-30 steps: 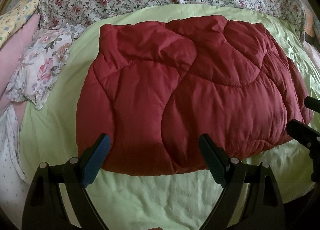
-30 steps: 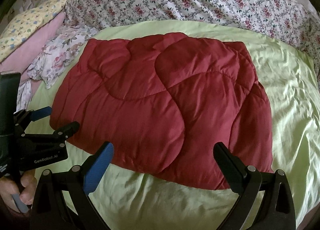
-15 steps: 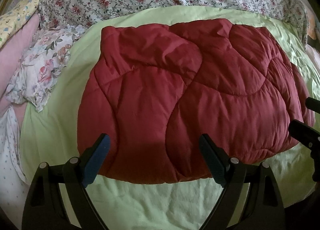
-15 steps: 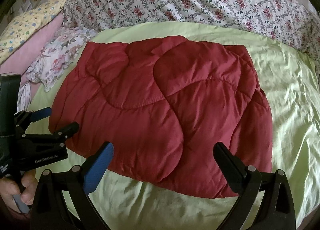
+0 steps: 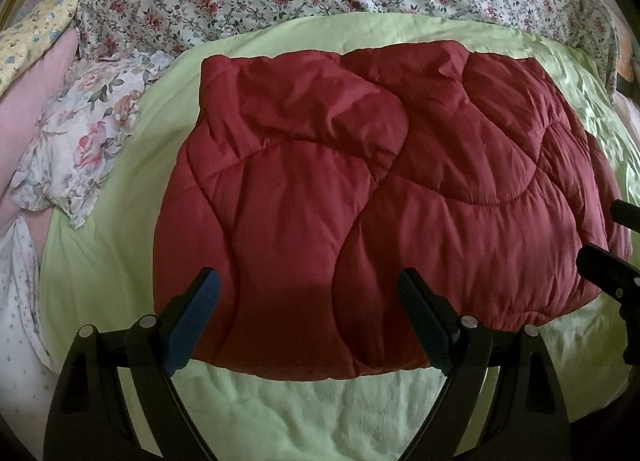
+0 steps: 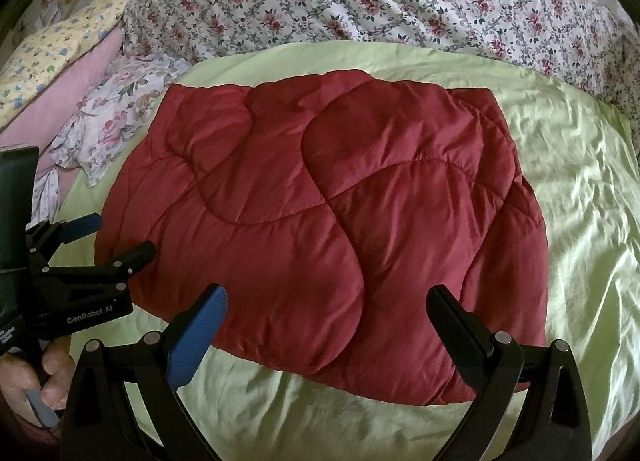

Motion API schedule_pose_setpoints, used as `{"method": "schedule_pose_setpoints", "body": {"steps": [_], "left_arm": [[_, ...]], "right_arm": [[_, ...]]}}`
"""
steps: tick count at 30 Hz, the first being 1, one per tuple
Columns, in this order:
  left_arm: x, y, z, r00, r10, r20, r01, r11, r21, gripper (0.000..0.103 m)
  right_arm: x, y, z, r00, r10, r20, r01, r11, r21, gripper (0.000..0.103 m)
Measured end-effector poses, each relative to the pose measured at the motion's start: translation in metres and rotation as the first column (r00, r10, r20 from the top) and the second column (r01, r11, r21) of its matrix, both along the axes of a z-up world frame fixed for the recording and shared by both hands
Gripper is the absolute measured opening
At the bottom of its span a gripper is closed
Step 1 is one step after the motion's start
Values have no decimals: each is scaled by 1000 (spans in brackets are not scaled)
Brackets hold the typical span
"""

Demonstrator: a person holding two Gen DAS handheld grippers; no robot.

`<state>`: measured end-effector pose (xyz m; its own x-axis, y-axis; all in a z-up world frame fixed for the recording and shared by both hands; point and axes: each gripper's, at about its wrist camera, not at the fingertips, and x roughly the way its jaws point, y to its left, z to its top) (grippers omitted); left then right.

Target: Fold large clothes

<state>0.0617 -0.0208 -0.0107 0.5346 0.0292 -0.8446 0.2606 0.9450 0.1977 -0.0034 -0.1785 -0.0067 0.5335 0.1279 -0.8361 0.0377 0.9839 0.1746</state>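
Crimson quilted comforter (image 5: 372, 197) is lying folded into a thick rectangle in the middle of the frame, resting on the pale green sheet (image 5: 304, 417). Compared with a second ago, it is sitting larger and lower in both views, its near hem dropping toward the fingertips: both tools are closing in on the bundle while the bundle itself is staying put.

Left gripper (image 5: 308, 319) is hovering spread wide, holding nothing, straddling the near hem at lower centre. Right gripper (image 6: 326, 335) is likewise spread and empty, over the lower right portion of the hem. Judgement: a two-point pick-up of the near edge is being set up for another fold away toward the top of the frame.

Edges: near hem is rounded and puffy, probably several layers; the right side is showing stacked layers. Bare sheet is lying open below and to the right. At upper left, the floral pillow (image 5: 80, 149) is sitting near the far left corner, and the rose-print bedding (image 6: 360, 1) is bordering the top.
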Motion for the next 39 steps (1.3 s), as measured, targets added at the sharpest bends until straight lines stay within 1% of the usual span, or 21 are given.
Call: {"method": "schedule_pose_setpoints", "body": {"steps": [6, 9, 11, 15, 19, 21, 22, 23, 26, 30, 34, 39], "left_arm": [[2, 1, -1, 1000, 2, -4, -2, 1000, -1, 91], [10, 3, -4, 1000, 10, -15, -10, 1000, -4, 91], [13, 5, -7, 1000, 18, -23, -18, 1000, -8, 91], [17, 8, -12, 999, 28, -28, -29, 1000, -9, 91], [23, 11, -19, 999, 31, -37, -31, 999, -23, 92], [29, 12, -24, 999, 35, -35, -36, 999, -27, 98], [31, 12, -27, 999, 40, -33, -41, 999, -26, 102], [36, 12, -30, 998, 43, -34, -45, 999, -31, 103], [48, 15, -39, 997, 49, -53, -52, 997, -63, 103], [56, 10, -42, 998, 42, -37, -44, 998, -49, 103], [60, 8, -45, 999, 36, -29, -38, 998, -44, 103], [65, 5, -45, 999, 39, -30, -40, 999, -33, 103]], "right_arm": [[2, -3, -1, 1000, -7, 0, 7, 1000, 0, 101], [5, -8, -6, 1000, -25, -1, 25, 1000, 3, 101], [8, -12, -13, 999, -37, -7, 37, 999, 6, 101], [21, -23, -39, 995, -76, -57, 77, 997, 13, 102], [26, -31, -46, 994, -102, -34, 102, 995, -4, 103], [29, -33, -46, 993, -115, -29, 115, 993, -6, 103], [31, -35, -47, 992, -123, -26, 123, 992, -8, 103], [33, -37, -47, 992, -128, -24, 128, 992, -10, 103], [37, -42, -48, 988, -150, -21, 150, 989, -16, 103], [34, -40, -35, 988, -153, 13, 153, 988, -6, 101], [41, -45, -48, 988, -156, -15, 156, 988, -13, 103], [53, -55, -59, 984, -176, -1, 176, 984, -26, 103]]}}
